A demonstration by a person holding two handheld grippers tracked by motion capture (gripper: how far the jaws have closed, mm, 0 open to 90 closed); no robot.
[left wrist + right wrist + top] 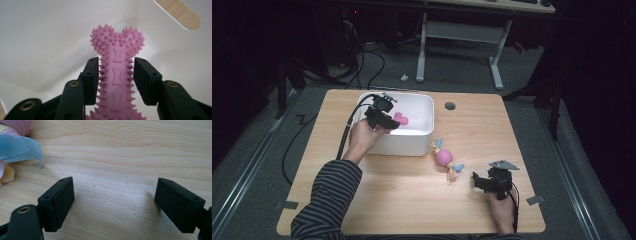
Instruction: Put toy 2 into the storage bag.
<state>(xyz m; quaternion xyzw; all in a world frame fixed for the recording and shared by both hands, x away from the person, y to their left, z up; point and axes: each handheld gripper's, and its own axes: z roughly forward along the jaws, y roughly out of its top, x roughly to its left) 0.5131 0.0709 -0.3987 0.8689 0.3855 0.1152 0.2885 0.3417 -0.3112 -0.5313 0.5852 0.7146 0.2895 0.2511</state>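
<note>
The left gripper (384,119), reaching toward twelve o'clock, seems slightly parted; the right gripper (115,202) rests at five o'clock, jaws wide apart.

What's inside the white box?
Inside the white box is a spiky pink bone toy, sitting between the jaws of the left gripper. The gripper and hand hide part of the box's floor, so anything under them cannot be seen.

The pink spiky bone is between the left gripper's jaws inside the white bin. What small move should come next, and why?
Probably open the left gripper a little wider and lift it out. The pink bone is already inside the white bin, and one pad stands clear of its spikes.
</note>
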